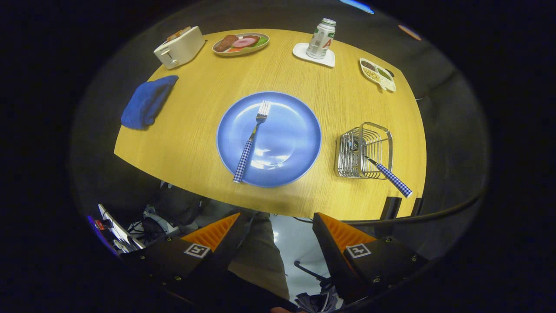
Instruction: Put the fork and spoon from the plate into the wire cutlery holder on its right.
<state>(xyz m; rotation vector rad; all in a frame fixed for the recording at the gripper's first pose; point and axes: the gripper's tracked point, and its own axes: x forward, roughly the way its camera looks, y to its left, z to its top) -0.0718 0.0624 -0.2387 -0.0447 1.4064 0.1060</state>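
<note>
At the far left corner of the wooden desk (pixel 195 143) stands a cream toaster (pixel 179 47) with slices in its slots. Nearer along the left edge lies a crumpled blue cloth (pixel 147 102). Beside the toaster, at the far edge, an oval dish of food (pixel 240 43) holds meat, a pink slice and something green.

In the middle of the desk, towards the near edge, sits the round blue plate (pixel 286 143). The fork (pixel 251 141) lies on its left half, tines pointing to the far edge, its blue-and-white checked handle reaching over the plate's near rim. Plate and fork lie well beyond the fingers, roughly in line with the gap between them, the fork nearer the left one.

At the far edge, right of the middle, a drink can (pixel 321 38) stands upright on a white coaster (pixel 313 55). Towards the far right corner lies a small divided tray (pixel 377 74) with beans and grains.

The wire cutlery holder (pixel 364 150) stands just to the right of the plate, near the desk's right edge. The spoon (pixel 388 172) leans in it, bowl end down inside, checked handle sticking out over the near rim.

The gripper (pixel 276 228) hangs over the floor before the near edge, its fingers spread apart, holding nothing. A person's trouser leg (pixel 260 256) shows between them.
</note>
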